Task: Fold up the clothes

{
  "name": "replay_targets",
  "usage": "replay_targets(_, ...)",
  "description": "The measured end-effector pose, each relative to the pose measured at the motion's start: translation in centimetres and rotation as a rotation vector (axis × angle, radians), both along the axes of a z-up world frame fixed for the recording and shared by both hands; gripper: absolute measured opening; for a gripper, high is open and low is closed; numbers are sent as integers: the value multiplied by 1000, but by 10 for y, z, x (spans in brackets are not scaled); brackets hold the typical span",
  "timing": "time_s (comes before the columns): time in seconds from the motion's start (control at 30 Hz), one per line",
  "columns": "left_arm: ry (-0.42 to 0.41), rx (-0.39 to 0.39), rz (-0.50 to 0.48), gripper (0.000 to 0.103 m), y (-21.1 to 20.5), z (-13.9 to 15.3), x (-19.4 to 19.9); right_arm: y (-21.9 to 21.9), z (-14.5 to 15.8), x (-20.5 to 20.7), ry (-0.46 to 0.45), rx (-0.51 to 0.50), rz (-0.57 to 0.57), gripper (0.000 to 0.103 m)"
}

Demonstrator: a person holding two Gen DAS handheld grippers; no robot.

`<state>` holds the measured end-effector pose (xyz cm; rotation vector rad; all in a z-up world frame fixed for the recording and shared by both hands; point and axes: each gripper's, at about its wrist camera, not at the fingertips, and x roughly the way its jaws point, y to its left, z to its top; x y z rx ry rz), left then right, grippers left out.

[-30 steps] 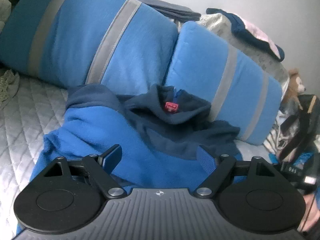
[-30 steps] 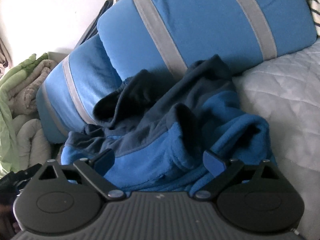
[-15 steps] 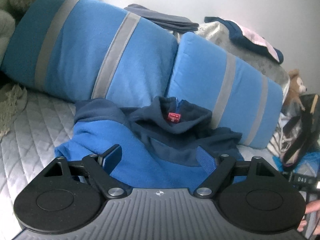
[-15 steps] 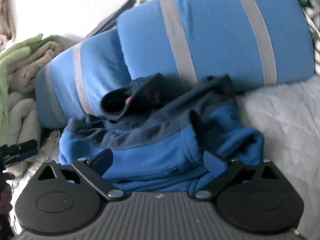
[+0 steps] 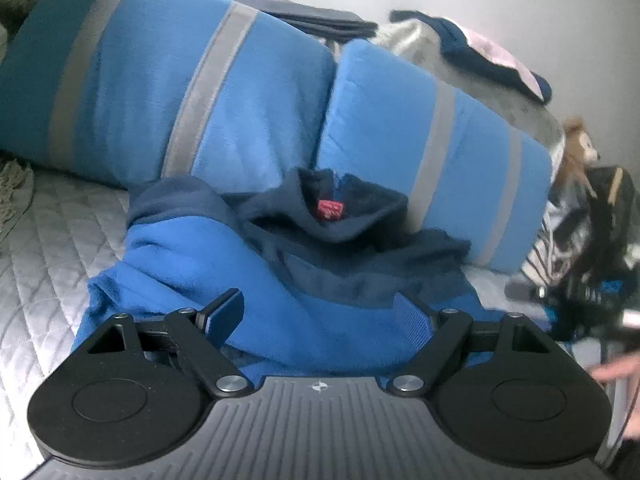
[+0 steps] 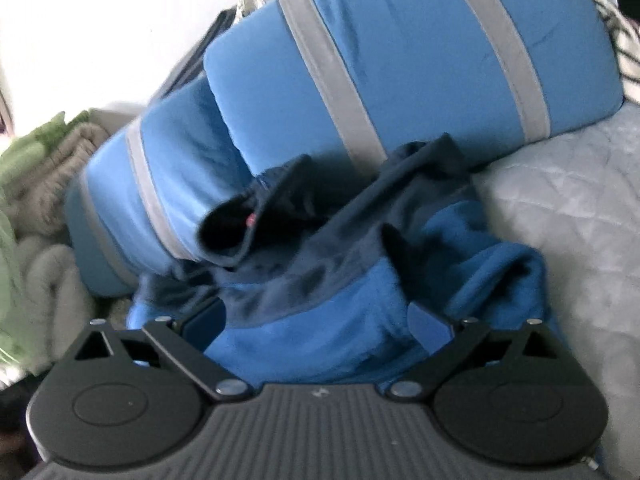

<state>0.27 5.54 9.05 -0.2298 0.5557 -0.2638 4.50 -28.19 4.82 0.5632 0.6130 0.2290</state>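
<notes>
Fleece jacket [image 5: 224, 264] in bright blue with a navy yoke and collar lies crumpled on a pale quilted bedspread [image 5: 44, 248], its collar end pushed up against two blue pillows with grey stripes. A small red label [image 5: 330, 210] shows inside the open collar. The larger pillow [image 5: 168, 92] sits to the left in the left wrist view, and the second pillow [image 5: 432, 156] leans beside it, touching it.

The left gripper [image 5: 318, 312] hovers low over the near edge of the jacket. Its two blue-padded fingers [image 5: 226, 312] are spread wide apart, with fleece showing between them and nothing clamped.

The right gripper [image 6: 316, 320] hangs over the same garment from the other side. Its fingers [image 6: 430, 326] are likewise wide apart and hold nothing. From this view the jacket [image 6: 360, 312] bunches into a rounded fold of blue fleece next to the bedspread [image 6: 568, 208].

Folded dark clothes [image 5: 304, 20] rest on top of the pillows near a white wall. A stuffed toy [image 5: 580, 152] sits at the far right of the left wrist view, above a blurred heap of striped fabric and dark straps. A person's hand [image 5: 620, 372] is partly visible at that edge. Green and beige blankets [image 6: 36, 184] are piled at the left of the right wrist view.
</notes>
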Motion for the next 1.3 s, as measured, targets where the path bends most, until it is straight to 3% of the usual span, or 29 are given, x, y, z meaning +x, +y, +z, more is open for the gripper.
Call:
replay_targets(0.53, 90, 18, -76, 82, -20, -18, -12, -15, -44, 15, 142, 248, -14, 100)
replay_targets(0.8, 121, -6, -75, 82, -20, -21, -13, -11, -52, 20, 137, 309, -32, 96)
replay_targets(0.97, 131, -17, -59, 82, -18, -22, -14, -20, -67, 21, 180, 412, -93, 85)
replay_targets(1.17, 139, -6, -55, 82, -17, -26, -14, -32, -91, 22, 225, 576, -205, 87)
replay_targets(1.2, 142, -6, -53, 82, -16, -27, -14, -32, -93, 22, 216, 589, -212, 85)
replay_targets(1.3, 151, -6, -47, 82, -15, -29, -12, -32, -95, 23, 205, 581, -237, 42)
